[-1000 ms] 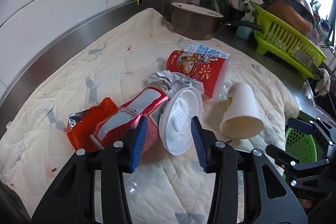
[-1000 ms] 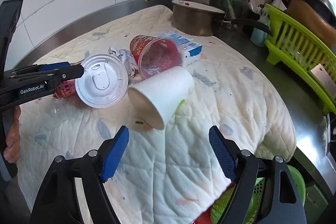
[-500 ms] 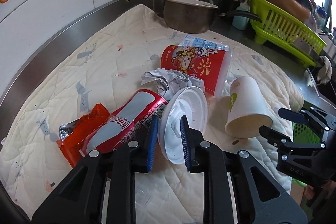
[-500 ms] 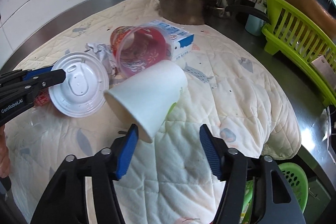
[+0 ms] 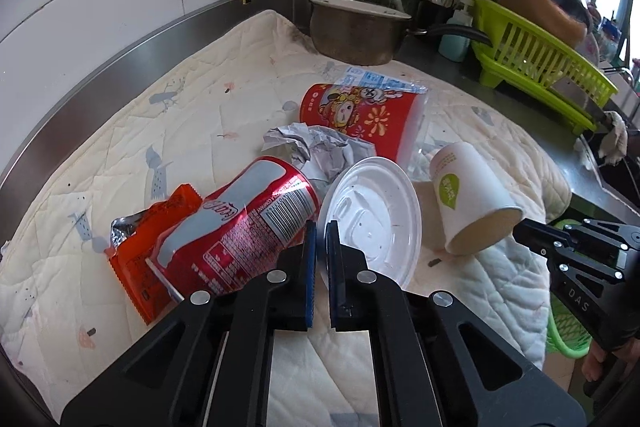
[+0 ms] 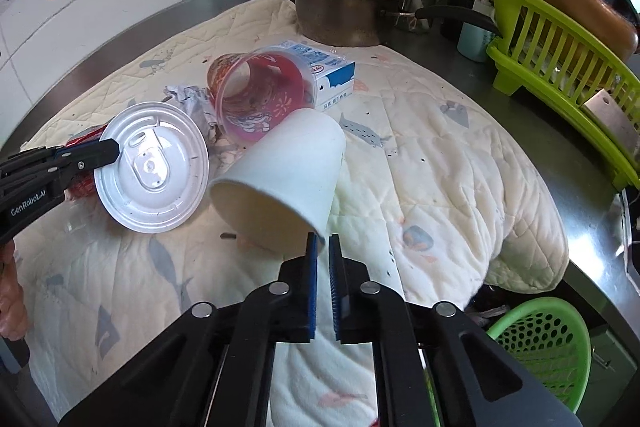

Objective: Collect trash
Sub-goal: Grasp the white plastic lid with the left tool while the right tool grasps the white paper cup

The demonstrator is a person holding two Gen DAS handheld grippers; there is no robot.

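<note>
Trash lies scattered on the quilted cream cloth (image 6: 460, 163) that covers the surface, and two pieces are already caught. The left tongs (image 5: 321, 227) are clenched on the near rim of the round white plastic lid (image 5: 372, 215), held tilted. The right tongs (image 6: 322, 241) are clenched on the lip of the white paper cup (image 6: 288, 183), which lies on its side, mouth toward the camera.

The step in hand looks like the pick-up: both grips are made, neither piece yet carried off. The next move likely calls for lifting both clear and swinging them to the green plastic basket (image 6: 548, 343), low at 4 o'clock in the right view, past the cloth's edge.

Outward from the lid in the left view: one crushed red drink can (image 5: 248, 223) touching it at 9 o'clock, one orange foil wrapper (image 5: 152, 231) beyond, one crumpled grey paper ball (image 5: 312, 147) at 12 o'clock, then one red printed plastic cup (image 5: 360, 115) on its side. One blue-and-white carton (image 6: 332, 71) lies behind that cup.
</note>
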